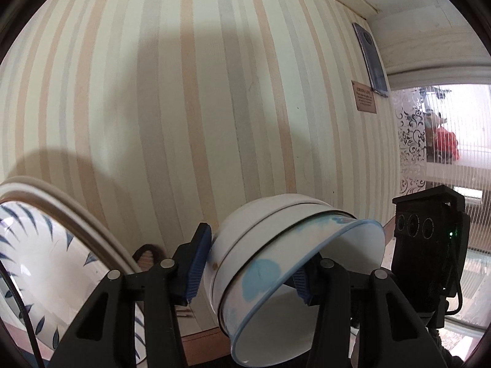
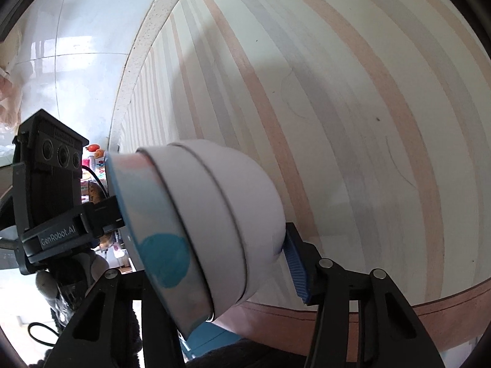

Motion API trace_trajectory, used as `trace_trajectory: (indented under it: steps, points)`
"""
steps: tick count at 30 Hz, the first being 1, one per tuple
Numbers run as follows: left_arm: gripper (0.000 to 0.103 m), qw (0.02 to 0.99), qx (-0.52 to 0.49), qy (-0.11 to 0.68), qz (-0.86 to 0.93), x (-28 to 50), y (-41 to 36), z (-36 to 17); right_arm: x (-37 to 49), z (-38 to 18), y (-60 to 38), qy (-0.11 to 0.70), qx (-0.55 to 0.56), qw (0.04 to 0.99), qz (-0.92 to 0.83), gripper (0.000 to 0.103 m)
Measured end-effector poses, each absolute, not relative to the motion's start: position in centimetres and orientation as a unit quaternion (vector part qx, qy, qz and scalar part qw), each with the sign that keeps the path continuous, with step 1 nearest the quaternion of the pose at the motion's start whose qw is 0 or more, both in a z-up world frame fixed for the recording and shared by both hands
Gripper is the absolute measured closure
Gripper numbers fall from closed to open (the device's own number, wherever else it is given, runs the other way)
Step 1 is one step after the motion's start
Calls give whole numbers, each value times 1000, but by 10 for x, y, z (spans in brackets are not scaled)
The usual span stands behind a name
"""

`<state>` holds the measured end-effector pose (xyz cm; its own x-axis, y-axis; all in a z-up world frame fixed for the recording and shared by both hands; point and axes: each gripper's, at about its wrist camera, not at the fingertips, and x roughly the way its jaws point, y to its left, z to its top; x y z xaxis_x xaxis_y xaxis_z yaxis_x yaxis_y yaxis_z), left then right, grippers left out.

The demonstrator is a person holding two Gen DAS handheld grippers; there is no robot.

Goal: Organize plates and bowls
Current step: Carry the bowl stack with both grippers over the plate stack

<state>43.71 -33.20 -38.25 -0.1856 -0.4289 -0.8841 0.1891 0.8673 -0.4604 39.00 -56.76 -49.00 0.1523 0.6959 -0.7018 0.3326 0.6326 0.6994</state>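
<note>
1. Left wrist view: nested bowls (image 1: 276,263), white with a blue rim and blue blotches, lie tilted on their side between the pads of the left gripper (image 1: 248,263), which is closed on them.
2. Right wrist view: the same bowls (image 2: 196,224) sit in the right gripper (image 2: 221,245); only its pad at 4 o'clock shows, so I cannot tell its state.
3. Handling, judged: ceramic, stiff, glazed, slippery, breakable, rather heavy. Hold across the outer walls; the stack may slide apart.
4. Plate (image 1: 46,263), with blue leaf marks, at 8 o'clock.
5. Room: striped wall (image 1: 184,92), window (image 1: 445,141) at 3 o'clock. No supporting surface seen.
</note>
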Motion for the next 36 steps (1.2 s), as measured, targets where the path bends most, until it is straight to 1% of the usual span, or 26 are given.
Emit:
trace_trajectory:
  steps: [9, 18, 27, 36]
  points:
    - [59, 641, -100, 728, -222, 441, -308, -366, 404, -498, -547, 643, 411, 624, 164, 51]
    - [59, 666, -133, 710, -186, 445, -256, -340, 427, -467, -516, 647, 379, 627, 210, 51]
    - [59, 684, -178, 695, -127, 442, -175, -328, 460, -454, -428, 663, 339, 610, 273, 51]
    - [59, 678, -219, 697, -79, 429, -120, -345, 464, -454, -356, 688, 302, 580, 314, 51]
